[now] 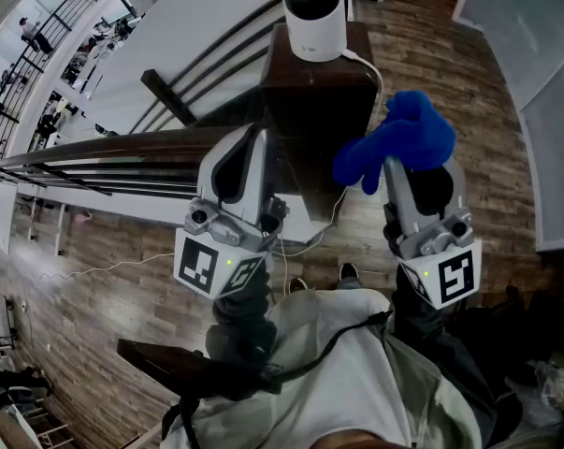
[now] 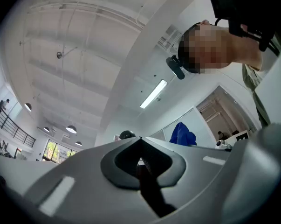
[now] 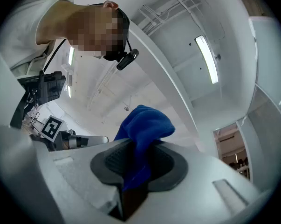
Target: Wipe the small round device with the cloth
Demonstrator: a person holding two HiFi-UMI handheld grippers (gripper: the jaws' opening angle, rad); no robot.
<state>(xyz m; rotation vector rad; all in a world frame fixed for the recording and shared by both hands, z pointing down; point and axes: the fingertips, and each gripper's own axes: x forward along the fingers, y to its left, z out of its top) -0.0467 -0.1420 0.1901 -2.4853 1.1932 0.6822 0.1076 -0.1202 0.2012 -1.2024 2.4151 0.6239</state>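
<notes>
**Between the right gripper's jaws, a blue cloth**

The jaws pinch one fold, and the rest bunches beyond the tips. The left gripper is pressed together, empty. Ahead of both, apart, the small round device stands on a dark post.

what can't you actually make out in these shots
Small round device: the head view shows it only from above, and any dirt on it is too small to see.
Right tongs: in the head view the tips are covered by the blue cloth they grip.
White cable: in the head view it passes behind the left tongs, and its far end is too thin to follow.
The right gripper view does not show the device.
</notes>
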